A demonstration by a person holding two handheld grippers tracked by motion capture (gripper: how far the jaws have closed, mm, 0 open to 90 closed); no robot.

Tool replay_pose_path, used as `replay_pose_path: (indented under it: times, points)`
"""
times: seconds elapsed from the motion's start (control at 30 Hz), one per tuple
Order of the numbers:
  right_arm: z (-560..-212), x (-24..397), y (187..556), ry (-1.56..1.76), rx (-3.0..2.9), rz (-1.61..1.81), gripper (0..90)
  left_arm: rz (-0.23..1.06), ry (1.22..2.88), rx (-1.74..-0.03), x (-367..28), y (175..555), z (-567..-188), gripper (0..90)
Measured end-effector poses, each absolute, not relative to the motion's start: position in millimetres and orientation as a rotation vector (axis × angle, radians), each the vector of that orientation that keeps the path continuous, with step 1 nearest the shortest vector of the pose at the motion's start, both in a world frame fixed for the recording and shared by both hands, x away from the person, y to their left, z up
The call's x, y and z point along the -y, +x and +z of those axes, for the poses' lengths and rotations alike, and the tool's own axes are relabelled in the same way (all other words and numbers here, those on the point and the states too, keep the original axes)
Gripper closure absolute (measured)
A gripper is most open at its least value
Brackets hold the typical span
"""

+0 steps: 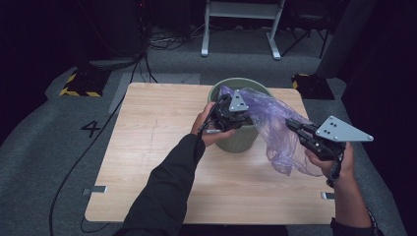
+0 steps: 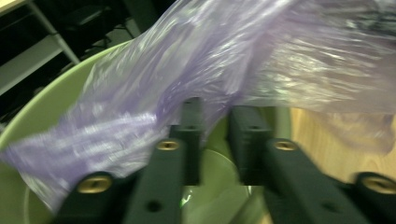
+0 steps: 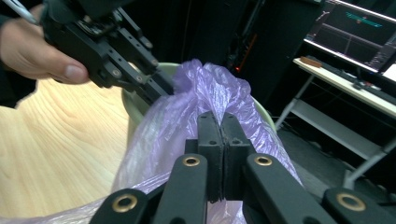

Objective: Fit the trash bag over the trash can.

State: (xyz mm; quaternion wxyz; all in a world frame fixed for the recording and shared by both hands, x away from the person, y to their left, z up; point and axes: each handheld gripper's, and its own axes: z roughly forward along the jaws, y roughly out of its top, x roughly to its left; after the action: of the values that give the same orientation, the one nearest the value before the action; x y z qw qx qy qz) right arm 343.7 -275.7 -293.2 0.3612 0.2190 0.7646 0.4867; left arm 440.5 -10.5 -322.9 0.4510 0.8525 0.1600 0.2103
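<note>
Right gripper [image 1: 293,126] nearest me is clamped on the purple bag [image 1: 275,123]; bag stretches leftward to the green bin [image 1: 241,140], where left gripper [image 1: 244,117], closer, has jaws slightly apart.

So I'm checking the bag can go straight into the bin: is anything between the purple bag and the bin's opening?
Nothing visible blocks it. The purple bag already drapes over the rim of the green bin, with the left gripper at the bin's mouth and the right gripper shut on the bag beside it.
</note>
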Motion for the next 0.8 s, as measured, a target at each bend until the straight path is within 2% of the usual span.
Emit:
replay_pose_path:
  times: [0.07, 0.17, 0.27, 0.4, 0.53, 0.8]
  points:
    - [-293.6, 273.0, 344.8, 0.564, -1.967, 1.222, 88.7, 0.524, 2.126, -0.377, 11.2, 439.6, -323.6, 81.3]
    - [-294.8, 267.5, 349.5, 0.563, -1.976, 1.209, 88.8, 0.53, 2.108, -0.397, 7.2, 439.8, -322.4, 75.0]
    - [-296.1, 259.5, 357.6, 0.564, -1.996, 1.193, 89.3, 0.529, 2.069, -0.422, 0.9, 438.5, -319.8, 60.7]
    - [-295.0, 246.0, 369.7, 0.561, -2.026, 1.172, 89.6, 0.529, 2.042, -0.432, -6.5, 431.8, -316.9, 37.2]
    - [-293.8, 235.5, 379.1, 0.564, -2.055, 1.166, 90.0, 0.526, 2.001, -0.453, -19.3, 422.6, -316.5, 25.4]
    - [-296.9, 216.3, 392.9, 0.579, -2.115, 1.148, 90.0, 0.476, 1.972, -0.374, -38.1, 391.0, -330.6, 21.3]
